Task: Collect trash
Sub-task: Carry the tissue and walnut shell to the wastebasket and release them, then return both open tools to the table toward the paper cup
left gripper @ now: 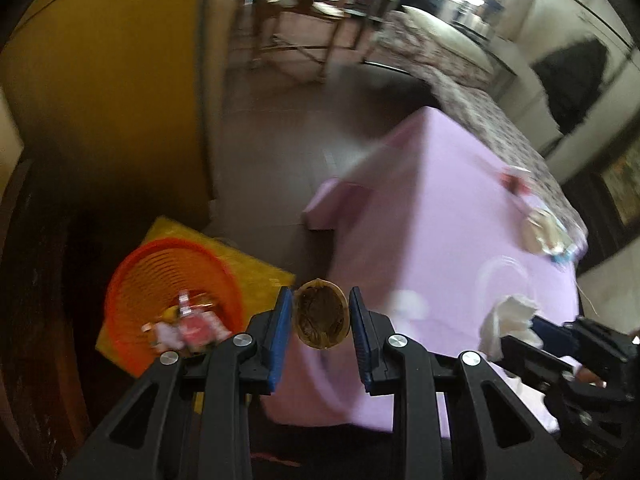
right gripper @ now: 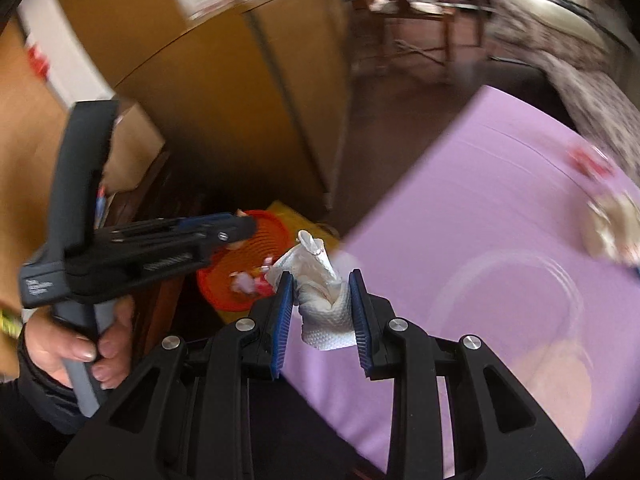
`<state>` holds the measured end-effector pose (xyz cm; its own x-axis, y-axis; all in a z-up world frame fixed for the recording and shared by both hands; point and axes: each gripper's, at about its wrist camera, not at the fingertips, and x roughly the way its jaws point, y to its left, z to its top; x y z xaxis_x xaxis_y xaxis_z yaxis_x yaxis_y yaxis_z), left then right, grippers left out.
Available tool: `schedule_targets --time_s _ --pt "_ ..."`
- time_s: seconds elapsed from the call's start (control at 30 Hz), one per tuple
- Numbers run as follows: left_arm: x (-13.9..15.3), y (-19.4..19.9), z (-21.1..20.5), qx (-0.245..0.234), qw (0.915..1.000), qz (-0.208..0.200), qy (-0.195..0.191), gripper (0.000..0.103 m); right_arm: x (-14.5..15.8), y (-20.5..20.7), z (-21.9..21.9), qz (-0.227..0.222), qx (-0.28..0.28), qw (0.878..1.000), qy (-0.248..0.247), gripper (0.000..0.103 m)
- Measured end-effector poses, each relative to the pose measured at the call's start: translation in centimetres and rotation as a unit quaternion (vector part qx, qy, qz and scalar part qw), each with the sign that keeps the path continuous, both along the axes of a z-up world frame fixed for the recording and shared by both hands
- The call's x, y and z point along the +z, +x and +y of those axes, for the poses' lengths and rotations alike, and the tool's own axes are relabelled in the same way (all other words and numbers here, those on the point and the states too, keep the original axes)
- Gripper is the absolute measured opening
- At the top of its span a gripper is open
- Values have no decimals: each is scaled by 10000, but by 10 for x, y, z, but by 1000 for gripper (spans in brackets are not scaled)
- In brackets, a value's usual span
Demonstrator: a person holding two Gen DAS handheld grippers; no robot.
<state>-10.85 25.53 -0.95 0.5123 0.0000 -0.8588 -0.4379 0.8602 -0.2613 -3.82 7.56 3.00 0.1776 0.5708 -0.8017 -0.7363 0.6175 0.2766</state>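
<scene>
My left gripper (left gripper: 321, 312) is shut on a brown walnut shell half (left gripper: 321, 314), held in the air beside the near left edge of the lilac-covered table (left gripper: 432, 216). An orange slatted basket (left gripper: 172, 280) stands on the floor lower left, with several wrappers (left gripper: 188, 326) inside. My right gripper (right gripper: 321, 300) is shut on a crumpled white paper napkin (right gripper: 320, 284) above the table edge; the basket (right gripper: 256, 256) lies beyond it. The left gripper (right gripper: 236, 232) reaches over the basket in the right wrist view. More trash (left gripper: 540, 232) and a red wrapper (left gripper: 514, 180) lie on the table's far side.
The basket sits on a yellow mat (left gripper: 248, 264) on the dark floor. A tall yellow-brown cabinet (left gripper: 112, 80) stands at the left. A clear plate (right gripper: 508, 296) rests on the table. A wooden chair (left gripper: 304, 20) and a patterned bed (left gripper: 472, 92) are farther back.
</scene>
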Motion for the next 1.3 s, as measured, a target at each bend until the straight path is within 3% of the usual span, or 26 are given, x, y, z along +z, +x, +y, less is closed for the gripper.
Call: schedule_targets --time_s 0.3,0.5,0.63,0.7,0.77,0.8,1.07,1.3 --pt "-50 -52 100 1068 9931 436 -212 29 -15 -28 118 47 1196 9915 -511 31" --pt "-80 -68 138 1424 9866 590 -527 29 -48 -16 171 686 1451 9843 -739 31" --pt "-96 -73 162 1630 9818 643 -730 29 -67 -12 194 885 1446 9818 -860 31" --pt "-102 -75 168 1761 9786 653 -842 33 -76 -7 200 1094 1394 9814 -737 38" --pt "-106 -77 174 1911 9749 705 -902 41 -85 0 205 1272 1268 9821 -561 66" --pt "-106 -78 176 1955 9739 714 -906 48 -87 5 205 1273 1156 9836 -536 69" --pt "-100 -72 169 2003 9731 779 -831 54 -83 14 196 1239 1024 9858 -494 69" --pt "-73 -39 126 1402 9866 732 -391 60 -54 25 147 985 705 9923 -257 70"
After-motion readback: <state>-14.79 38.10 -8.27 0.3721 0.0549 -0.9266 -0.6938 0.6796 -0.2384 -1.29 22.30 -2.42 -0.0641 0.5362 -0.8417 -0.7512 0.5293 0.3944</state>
